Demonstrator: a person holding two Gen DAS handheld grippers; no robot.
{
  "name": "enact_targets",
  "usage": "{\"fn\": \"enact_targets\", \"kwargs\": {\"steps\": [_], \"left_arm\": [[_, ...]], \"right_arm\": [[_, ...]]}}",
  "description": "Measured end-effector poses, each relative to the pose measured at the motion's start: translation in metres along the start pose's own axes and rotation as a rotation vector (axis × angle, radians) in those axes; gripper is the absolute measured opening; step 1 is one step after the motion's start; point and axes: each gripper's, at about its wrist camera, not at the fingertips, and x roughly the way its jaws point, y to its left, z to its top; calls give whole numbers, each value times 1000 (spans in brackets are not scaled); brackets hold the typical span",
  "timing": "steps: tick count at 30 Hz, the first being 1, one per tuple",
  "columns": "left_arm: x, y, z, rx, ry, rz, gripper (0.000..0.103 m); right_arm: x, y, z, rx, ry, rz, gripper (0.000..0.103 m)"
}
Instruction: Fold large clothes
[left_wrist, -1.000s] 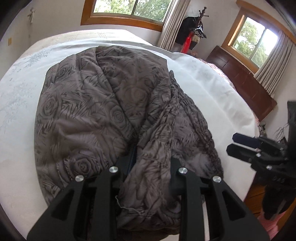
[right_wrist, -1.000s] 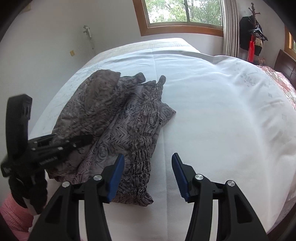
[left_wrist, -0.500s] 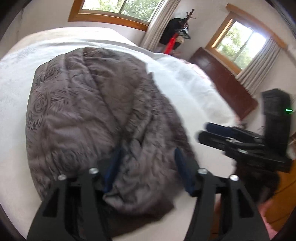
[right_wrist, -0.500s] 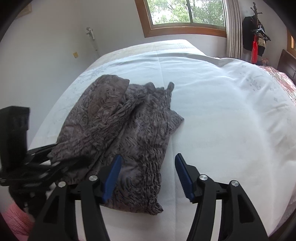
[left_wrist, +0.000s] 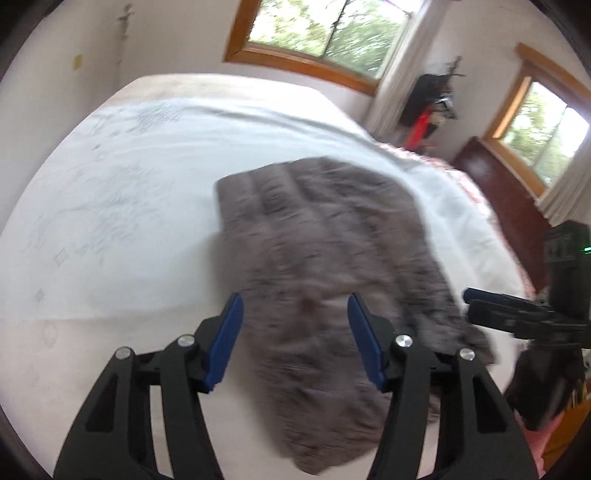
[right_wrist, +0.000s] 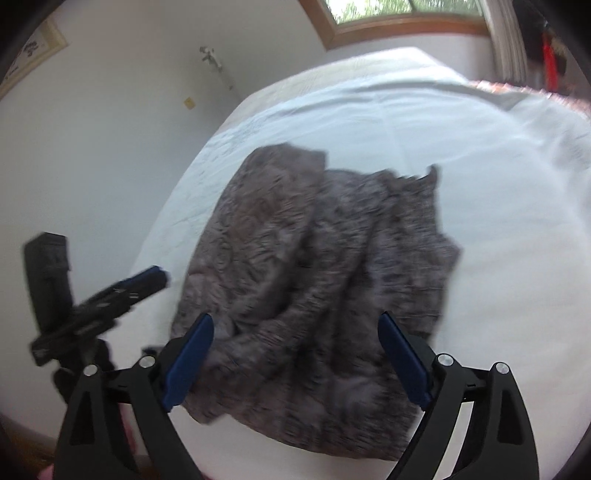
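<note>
A grey-brown patterned garment (left_wrist: 325, 236) lies in a folded heap on the white bed sheet (left_wrist: 129, 203), blurred by motion. My left gripper (left_wrist: 293, 301) hovers over its near end; the blue pads stand apart and touch no cloth, and the jaws are closing a little. My right gripper (right_wrist: 295, 318) hangs above the garment (right_wrist: 314, 258) with its jaws opening wide, and no cloth is pinched between them. Each gripper shows in the other's view: the right gripper (left_wrist: 467, 297) at the garment's right edge, the left gripper (right_wrist: 159, 275) just off its left edge.
The bed sheet (right_wrist: 498, 221) spreads wide around the garment. A white wall (right_wrist: 110, 147) runs along the bed's left side. A dark wooden headboard (left_wrist: 509, 206), a coat stand (left_wrist: 432, 99) and two windows stand beyond the bed. A pink sleeve (left_wrist: 532, 435) shows at the lower right.
My left gripper let go of the garment's fold, opened and drew back to the left. The right gripper's jaws spread much wider and it swung over the garment.
</note>
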Motion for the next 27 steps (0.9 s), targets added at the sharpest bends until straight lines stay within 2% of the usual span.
{"fn": "enact_targets", "kwargs": {"steps": [4, 7, 11, 17, 20, 22, 26, 27], "left_arm": [[18, 12, 1, -23, 10, 76, 52], [20, 16, 1, -19, -14, 111, 52], [18, 16, 1, -9, -40, 132, 52], [24, 23, 6, -5, -59, 145, 52], [25, 23, 5, -1, -67, 145, 52], [25, 23, 4, 4, -70, 146, 52], [27, 24, 3, -1, -66, 141, 52], [27, 24, 3, -2, -66, 140, 52]], "right_arm": [[21, 4, 11, 23, 48, 11, 91], [37, 6, 16, 28, 85, 2, 91], [59, 9, 20, 28, 118, -34, 91], [75, 20, 26, -17, 107, -82, 89], [85, 33, 31, -75, 91, -125, 80], [87, 44, 31, -127, 75, -146, 67], [87, 63, 29, -210, 29, -205, 53], [86, 67, 29, -222, 20, -212, 46]]}}
